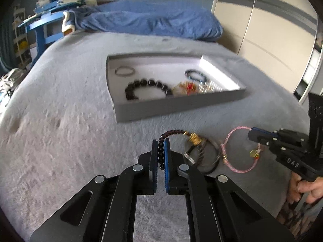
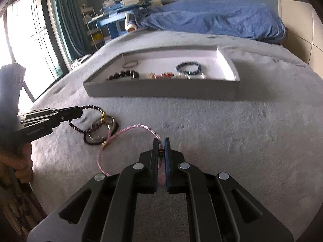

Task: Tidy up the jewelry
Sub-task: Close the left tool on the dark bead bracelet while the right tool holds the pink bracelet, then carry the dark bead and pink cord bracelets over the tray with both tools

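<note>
My left gripper is shut on a dark beaded bracelet with a gold clasp, on the grey bed cover. It also shows in the right wrist view with the same bracelet. My right gripper is shut on a pink cord bracelet; it shows in the left wrist view holding the pink loop. A black ring bracelet lies between them. A grey tray farther back holds a big-bead bracelet, a thin ring, a blue bracelet and red-gold pieces.
A blue blanket lies heaped at the far end of the bed. A blue desk with books stands back left. A window with teal curtains is on the left, a wardrobe on the right.
</note>
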A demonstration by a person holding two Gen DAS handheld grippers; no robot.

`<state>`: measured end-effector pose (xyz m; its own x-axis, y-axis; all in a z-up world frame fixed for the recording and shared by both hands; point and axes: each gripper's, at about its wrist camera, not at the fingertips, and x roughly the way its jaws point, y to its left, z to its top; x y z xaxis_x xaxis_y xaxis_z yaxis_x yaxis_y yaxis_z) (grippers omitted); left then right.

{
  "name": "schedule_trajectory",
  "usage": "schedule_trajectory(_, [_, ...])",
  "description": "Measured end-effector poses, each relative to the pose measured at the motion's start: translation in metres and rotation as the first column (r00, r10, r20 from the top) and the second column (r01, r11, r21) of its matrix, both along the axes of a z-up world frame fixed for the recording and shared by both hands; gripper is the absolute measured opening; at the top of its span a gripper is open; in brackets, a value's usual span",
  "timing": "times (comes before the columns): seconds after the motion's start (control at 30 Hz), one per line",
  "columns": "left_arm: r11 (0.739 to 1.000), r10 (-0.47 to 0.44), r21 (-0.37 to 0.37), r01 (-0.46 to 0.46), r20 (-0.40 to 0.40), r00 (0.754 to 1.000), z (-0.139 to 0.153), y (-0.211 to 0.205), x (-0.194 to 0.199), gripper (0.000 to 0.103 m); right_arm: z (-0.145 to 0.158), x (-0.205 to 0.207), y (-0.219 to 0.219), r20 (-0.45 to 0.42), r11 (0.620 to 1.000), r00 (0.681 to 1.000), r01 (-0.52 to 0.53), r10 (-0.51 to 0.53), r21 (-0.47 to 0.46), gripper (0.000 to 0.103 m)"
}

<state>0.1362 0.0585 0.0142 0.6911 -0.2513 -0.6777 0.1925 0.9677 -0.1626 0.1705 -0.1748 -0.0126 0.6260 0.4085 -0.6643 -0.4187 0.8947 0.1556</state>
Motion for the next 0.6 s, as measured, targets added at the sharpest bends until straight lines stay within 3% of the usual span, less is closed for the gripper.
schedule_trajectory(0.13, [0.999, -0.009, -0.042, 0.01, 0.031, 0.999, 0.019, -0.002, 0.002, 0.006, 0.013, 0.004, -0.01, 0.023, 0.999, 0.999, 0.026, -0.027, 0.029, 0.005])
schedule_trajectory(0.33, [0.999, -0.034, -0.039, 0.038, 0.107, 0.994, 0.054, -0.012, 0.006, 0.006, 0.027, 0.013, -0.03, 0.042, 0.995, 0.996, 0.072, -0.075, 0.071, 0.005])
schedule_trajectory(0.6, [0.998, -0.061, -0.016, 0.065, 0.159, 0.985, 0.078, -0.016, 0.024, 0.006, 0.038, 0.024, -0.047, 0.059, 0.991, 0.993, 0.097, -0.102, 0.089, 0.005])
